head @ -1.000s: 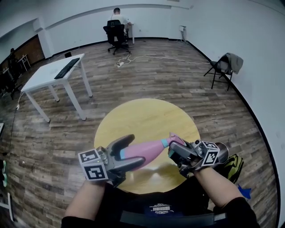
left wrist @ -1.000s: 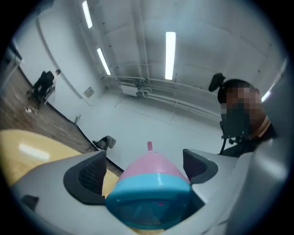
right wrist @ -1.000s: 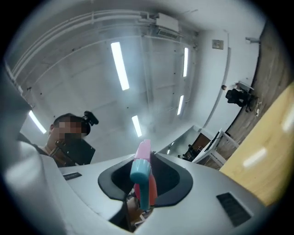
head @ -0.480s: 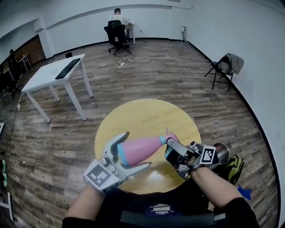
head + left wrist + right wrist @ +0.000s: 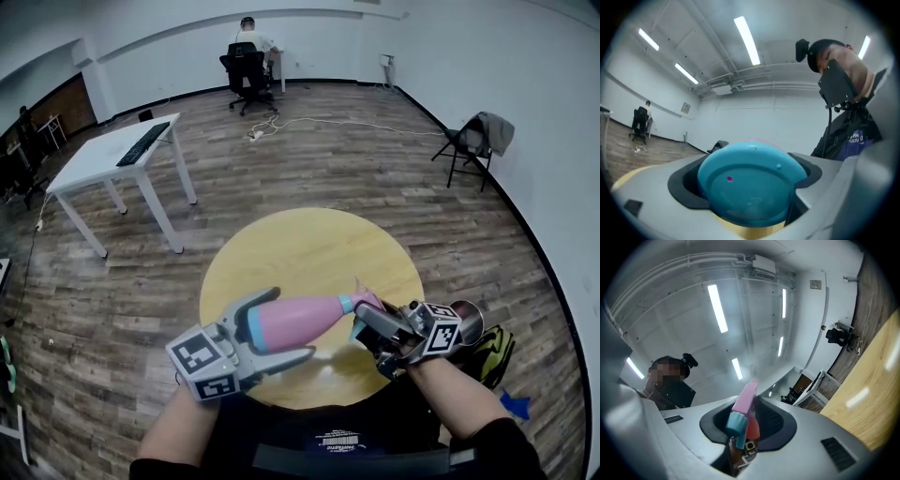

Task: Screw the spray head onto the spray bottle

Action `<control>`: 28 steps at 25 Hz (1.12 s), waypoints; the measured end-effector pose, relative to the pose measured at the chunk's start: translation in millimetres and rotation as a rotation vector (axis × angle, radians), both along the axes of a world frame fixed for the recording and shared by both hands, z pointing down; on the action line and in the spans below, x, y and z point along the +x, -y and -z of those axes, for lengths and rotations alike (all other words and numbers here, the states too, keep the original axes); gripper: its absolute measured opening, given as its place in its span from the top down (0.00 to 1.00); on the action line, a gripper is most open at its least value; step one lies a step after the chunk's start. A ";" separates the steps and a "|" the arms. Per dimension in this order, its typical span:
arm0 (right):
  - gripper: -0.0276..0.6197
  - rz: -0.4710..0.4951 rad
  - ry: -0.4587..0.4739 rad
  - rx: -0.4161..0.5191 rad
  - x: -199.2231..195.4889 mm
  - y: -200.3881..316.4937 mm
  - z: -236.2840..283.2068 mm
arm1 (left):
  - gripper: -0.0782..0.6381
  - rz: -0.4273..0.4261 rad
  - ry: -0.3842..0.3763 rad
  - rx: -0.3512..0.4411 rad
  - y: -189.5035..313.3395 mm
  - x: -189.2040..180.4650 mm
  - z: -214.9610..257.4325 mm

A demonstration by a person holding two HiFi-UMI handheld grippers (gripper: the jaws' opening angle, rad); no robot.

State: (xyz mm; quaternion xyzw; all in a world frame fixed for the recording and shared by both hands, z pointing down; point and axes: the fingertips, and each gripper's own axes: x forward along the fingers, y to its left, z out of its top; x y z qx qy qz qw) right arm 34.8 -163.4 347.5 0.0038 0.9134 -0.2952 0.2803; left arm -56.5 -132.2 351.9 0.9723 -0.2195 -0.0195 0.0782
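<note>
A pink spray bottle (image 5: 295, 319) with a blue base lies sideways above the table, its neck pointing right. My left gripper (image 5: 284, 326) is shut on its lower body. In the left gripper view the blue base (image 5: 750, 187) fills the space between the jaws. My right gripper (image 5: 367, 319) is shut on the pink spray head (image 5: 366, 298), which has a blue collar (image 5: 737, 423) and a red trigger. In the head view the spray head meets the bottle's neck. I cannot tell whether the threads are engaged. The bottle does not show in the right gripper view.
Below both grippers is a round yellow table (image 5: 309, 248). A white desk with a keyboard (image 5: 112, 155) stands far left and a folding chair (image 5: 469, 141) far right. A person sits at the back wall (image 5: 246, 42). A black-and-yellow bag (image 5: 489, 352) lies right of the table.
My left gripper rolled with the bottle, tipping its neck upward half a second ago, then rolled back near its first pose. The right gripper and spray head stayed almost still.
</note>
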 end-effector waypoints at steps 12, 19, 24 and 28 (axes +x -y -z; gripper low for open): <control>0.80 0.019 -0.093 0.387 7.0 -40.1 14.7 | 0.16 -0.406 -0.373 -0.802 -17.9 14.3 -26.9; 0.80 0.028 -0.013 0.232 12.5 -21.5 11.4 | 0.15 -0.263 -0.360 -0.537 -2.7 10.8 -11.0; 0.80 -0.006 0.146 -0.066 26.5 14.1 2.3 | 0.15 -0.010 -0.147 -0.067 7.8 -3.2 12.0; 0.80 -0.009 0.211 -0.195 20.4 21.7 3.9 | 0.15 0.102 0.050 0.174 8.2 -0.8 6.4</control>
